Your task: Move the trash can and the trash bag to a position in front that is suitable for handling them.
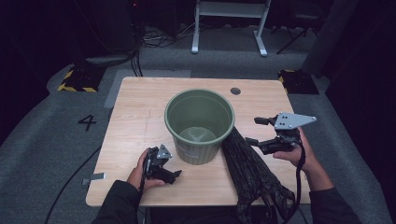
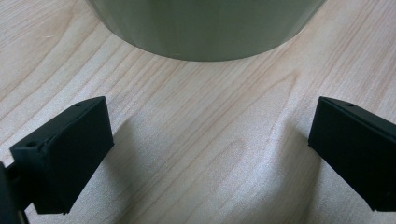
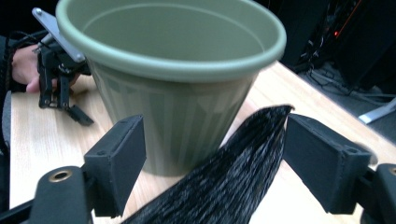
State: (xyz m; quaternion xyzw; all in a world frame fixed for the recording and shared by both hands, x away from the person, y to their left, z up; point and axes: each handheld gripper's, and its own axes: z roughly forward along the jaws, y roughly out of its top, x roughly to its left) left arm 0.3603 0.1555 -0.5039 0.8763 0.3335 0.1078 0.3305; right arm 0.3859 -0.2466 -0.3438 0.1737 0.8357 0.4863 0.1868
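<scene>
An empty green plastic pot (image 1: 199,124) stands upright in the middle of the wooden table (image 1: 135,112). A long dark ribbed bag (image 1: 250,172) lies to its right, one end touching the pot's base, the other hanging over the front edge. My right gripper (image 1: 257,131) hovers open just right of the bag's far end; in the right gripper view the bag (image 3: 224,182) runs between its jaws with the pot (image 3: 173,88) behind. My left gripper (image 1: 173,176) rests low at the pot's front left, open over bare wood, the pot's base (image 2: 201,28) just ahead.
A round cable hole (image 1: 235,91) sits at the table's back right. Behind the table stand a white frame (image 1: 229,23) and yellow-black striped floor blocks (image 1: 77,79). Cables trail across the grey carpet at left.
</scene>
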